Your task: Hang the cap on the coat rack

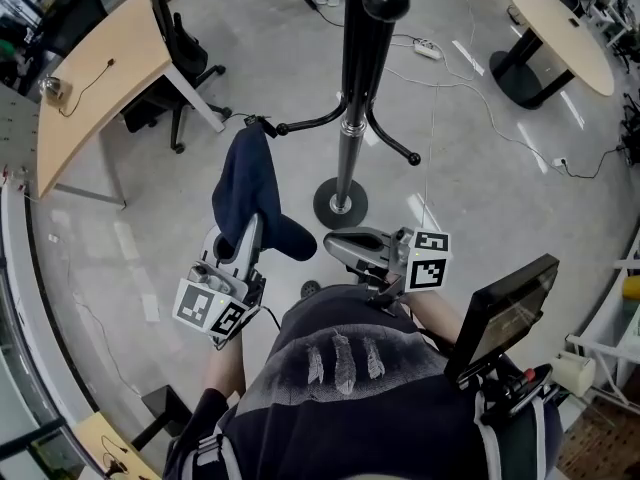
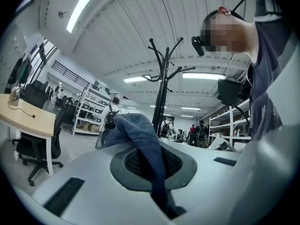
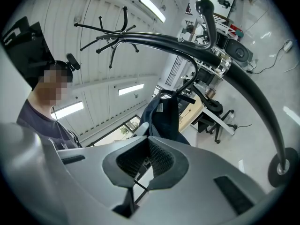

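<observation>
Left hand-held gripper (image 1: 252, 236) pinched the cap (image 1: 246, 186), right hand-held gripper (image 1: 337, 244) gaped empty; cap could've slipped past the 12 o'clock hook (image 1: 303, 124).

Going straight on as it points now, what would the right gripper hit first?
Probably the cap, pinched in the left gripper, directly ahead of the right gripper; exact depth is unclear.

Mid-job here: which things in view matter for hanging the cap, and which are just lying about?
Job: cap, held in the left hand-held gripper; coat rack; right hand-held gripper, empty.
Lying about: curved desk, office chair, oval table, power strip on the floor.
</observation>
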Motion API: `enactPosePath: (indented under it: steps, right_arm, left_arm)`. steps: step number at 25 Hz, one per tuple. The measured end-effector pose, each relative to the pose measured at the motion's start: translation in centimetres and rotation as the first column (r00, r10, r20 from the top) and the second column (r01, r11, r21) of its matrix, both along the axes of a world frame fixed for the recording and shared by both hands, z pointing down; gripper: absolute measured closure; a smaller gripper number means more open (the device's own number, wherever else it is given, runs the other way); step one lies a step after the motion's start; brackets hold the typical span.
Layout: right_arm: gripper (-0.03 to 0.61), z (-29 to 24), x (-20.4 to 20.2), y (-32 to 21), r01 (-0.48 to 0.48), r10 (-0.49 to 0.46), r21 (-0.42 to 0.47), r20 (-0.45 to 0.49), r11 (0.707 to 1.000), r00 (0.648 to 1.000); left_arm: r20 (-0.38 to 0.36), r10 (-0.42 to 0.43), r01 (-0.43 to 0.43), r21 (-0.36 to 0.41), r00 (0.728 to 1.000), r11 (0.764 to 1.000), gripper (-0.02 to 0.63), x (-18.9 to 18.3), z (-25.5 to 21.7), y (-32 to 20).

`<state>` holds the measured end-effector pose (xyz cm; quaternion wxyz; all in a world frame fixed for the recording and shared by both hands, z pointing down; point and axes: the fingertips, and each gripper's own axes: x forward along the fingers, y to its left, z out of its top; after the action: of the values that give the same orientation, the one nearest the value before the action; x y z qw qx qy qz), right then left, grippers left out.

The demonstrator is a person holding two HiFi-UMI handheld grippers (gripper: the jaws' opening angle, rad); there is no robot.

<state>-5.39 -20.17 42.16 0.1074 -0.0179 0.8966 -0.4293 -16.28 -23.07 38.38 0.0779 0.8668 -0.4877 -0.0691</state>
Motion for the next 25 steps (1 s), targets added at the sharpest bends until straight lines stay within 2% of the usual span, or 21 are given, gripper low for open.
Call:
enactPosePath:
  steps: [9, 16, 25]
  right_arm:
    - [0.574, 0.0, 0.8, -0.2, -0.02, 0.02, 0.002, 0.0, 1.0, 1.0]
    - [0.574, 0.0, 1.4, 0.1, -0.033, 0.033, 0.002, -0.004, 0.999, 0.999]
    - [0.574, 0.0, 2.0, 0.2, -0.058, 0.058, 0.002, -0.008, 0.998, 0.998]
  left_arm:
    - [0.094, 0.036, -0.038, 0.011, 0.995, 0.999, 0.601, 2.1, 0.7, -0.3]
    - [0.201, 0.012, -0.015, 0.012, 0.98, 1.0, 0.601, 2.5, 1.8, -1.0]
    - [0.269, 0.055, -0.058, 0.002, 0.962, 0.998, 0.6, 3.8, 3.3, -1.1]
